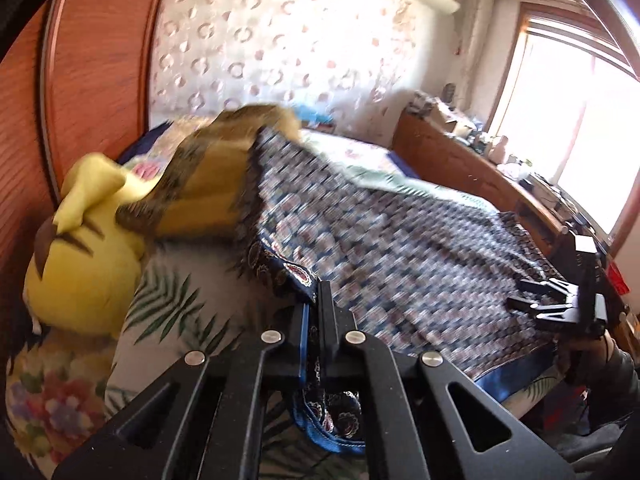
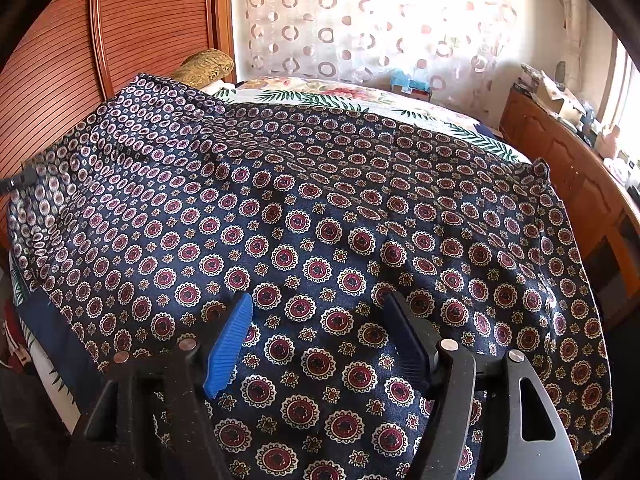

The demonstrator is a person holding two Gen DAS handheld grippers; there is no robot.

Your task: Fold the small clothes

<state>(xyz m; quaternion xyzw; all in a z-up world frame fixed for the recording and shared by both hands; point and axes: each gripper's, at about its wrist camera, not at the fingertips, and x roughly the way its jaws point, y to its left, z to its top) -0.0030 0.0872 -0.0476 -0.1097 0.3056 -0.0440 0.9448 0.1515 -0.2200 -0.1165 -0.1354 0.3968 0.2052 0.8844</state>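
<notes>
A dark blue patterned cloth (image 2: 320, 216) with red and white medallions lies spread over the bed; it also shows in the left wrist view (image 1: 400, 248), blurred. My left gripper (image 1: 316, 300) is shut on a corner of the cloth's blue hem and holds it up. My right gripper (image 2: 318, 312) is open just above the cloth near its front edge, with blue ribbed pads (image 2: 230, 340). It also shows in the left wrist view (image 1: 540, 304) at the far right.
The bed (image 2: 360, 100) has a leaf-print cover. A yellow plush toy (image 1: 84, 260) and a brown-gold cushion (image 1: 224, 168) lie at its head by the wooden headboard (image 2: 120, 32). A cluttered wooden cabinet (image 2: 568, 152) runs along the right.
</notes>
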